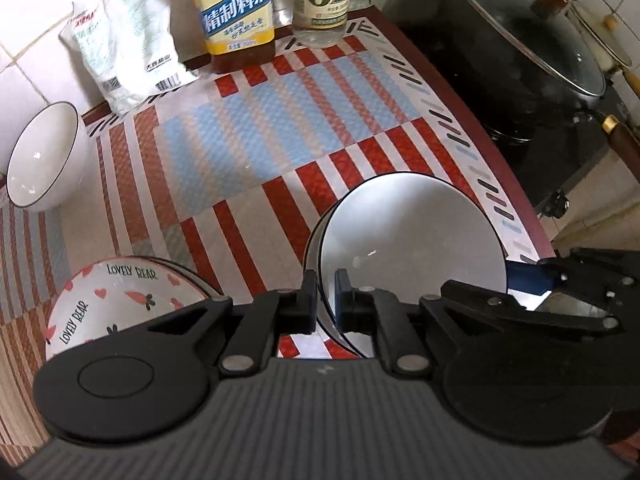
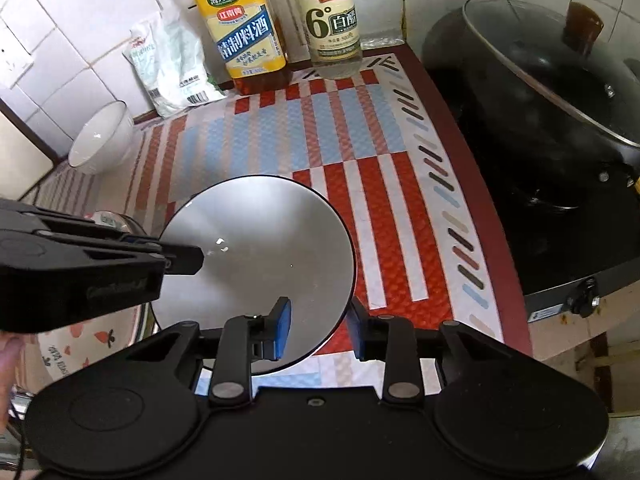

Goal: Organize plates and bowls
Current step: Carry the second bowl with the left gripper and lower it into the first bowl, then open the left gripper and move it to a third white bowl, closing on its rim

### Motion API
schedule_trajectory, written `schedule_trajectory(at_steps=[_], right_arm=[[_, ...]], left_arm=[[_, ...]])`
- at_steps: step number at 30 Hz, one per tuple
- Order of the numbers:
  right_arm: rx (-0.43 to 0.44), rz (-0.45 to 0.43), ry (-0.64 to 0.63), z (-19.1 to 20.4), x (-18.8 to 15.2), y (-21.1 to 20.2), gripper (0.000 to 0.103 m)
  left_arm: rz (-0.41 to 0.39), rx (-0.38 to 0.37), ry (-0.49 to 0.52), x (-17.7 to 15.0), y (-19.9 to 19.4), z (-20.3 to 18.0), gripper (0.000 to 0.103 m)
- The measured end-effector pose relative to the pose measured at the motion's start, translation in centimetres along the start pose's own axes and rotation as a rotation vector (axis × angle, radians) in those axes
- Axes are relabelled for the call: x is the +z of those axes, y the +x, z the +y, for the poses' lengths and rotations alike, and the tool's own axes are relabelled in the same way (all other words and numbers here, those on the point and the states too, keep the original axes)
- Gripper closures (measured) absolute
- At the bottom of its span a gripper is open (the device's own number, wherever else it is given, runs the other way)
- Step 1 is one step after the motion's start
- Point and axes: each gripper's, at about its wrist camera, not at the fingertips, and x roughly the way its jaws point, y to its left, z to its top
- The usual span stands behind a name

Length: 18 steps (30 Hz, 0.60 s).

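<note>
A white bowl with a thin dark rim point(image 1: 408, 236) stands on the striped mat. My left gripper point(image 1: 326, 300) is shut on its near-left rim, one finger inside and one outside. In the right wrist view the same bowl point(image 2: 260, 240) fills the centre, with the left gripper point(image 2: 196, 258) clamped on its left edge. My right gripper point(image 2: 320, 330) straddles the near-right rim, and its pads stand apart from the rim, so it is open. It also shows at the bowl's right side point(image 1: 532, 284). A "Lovely Bear" patterned bowl point(image 1: 120, 304) sits left of it. Another white bowl point(image 1: 44, 156) lies tipped by the wall.
Two bottles point(image 1: 236, 12) point(image 1: 322, 0) and a white bag point(image 1: 124, 48) line the tiled back wall. A black wok with a glass lid point(image 2: 552, 92) sits on the stove to the right, past the counter's dark red edge point(image 2: 472, 152). A hand point(image 2: 8, 364) shows at the left.
</note>
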Motion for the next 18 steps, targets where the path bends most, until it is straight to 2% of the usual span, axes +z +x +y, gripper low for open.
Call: schedule_trajectory(at_steps=[4, 7, 10, 18], right_arm=[[0.018, -0.022, -0.013, -0.3, 0.0, -0.1, 0.067], [0.031, -0.037, -0.035, -0.3, 0.0, -0.3, 0.067], [0.039, -0.04, -0.044, -0.3, 0.1, -0.5, 0.067], [0.11, -0.096, -0.148, 0.2, 0.5, -3.1, 0.067]], left_arm=[[-0.003, 0.012, -0.029, -0.4, 0.2, 0.3, 0.094], [-0.006, -0.014, -0.093, -0.5, 0.2, 1.1, 0.094], [-0.01, -0.022, -0.109, -0.7, -0.1, 1.3, 0.093], [-0.043, -0.057, -0.161, -2.3, -3.2, 1.6, 0.093]])
